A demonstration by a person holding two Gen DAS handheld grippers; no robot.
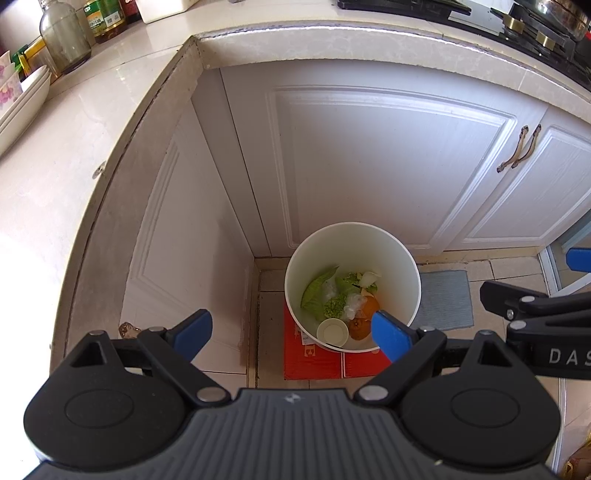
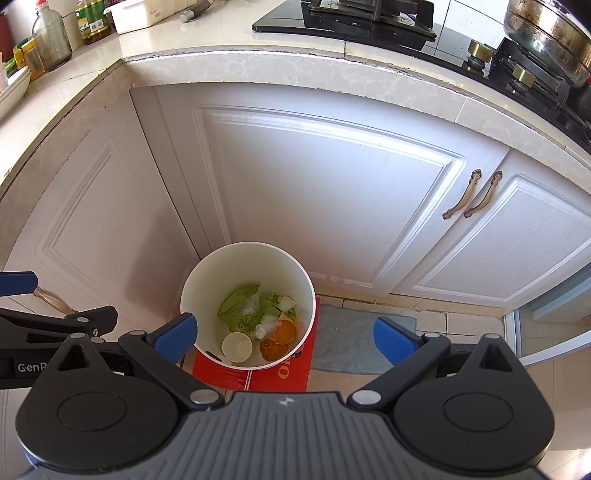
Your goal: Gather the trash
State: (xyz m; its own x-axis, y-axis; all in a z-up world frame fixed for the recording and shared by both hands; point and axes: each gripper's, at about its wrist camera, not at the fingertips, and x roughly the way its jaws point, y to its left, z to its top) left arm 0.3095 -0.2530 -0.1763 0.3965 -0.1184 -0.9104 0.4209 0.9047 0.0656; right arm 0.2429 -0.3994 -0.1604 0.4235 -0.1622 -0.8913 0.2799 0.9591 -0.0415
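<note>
Left gripper [image 1: 295, 336] and right gripper [image 2: 284, 338]: both spread wide, holding nothing, touching nothing. White bin [image 2: 207, 280] stands on the floor in the cabinet corner; trash [image 2: 258, 317] lies inside

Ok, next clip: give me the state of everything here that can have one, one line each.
Left tongs: open, empty, above the floor.
Right tongs: open, empty.
White bin: upright, no lid, partly filled.
Paper cup: inside the bin, mouth up.
Orange peel: inside the bin, among green leaves.
Cabinet doors: shut.
Red carton: flat on the floor under the bin.
Pan: on the stove.
</note>
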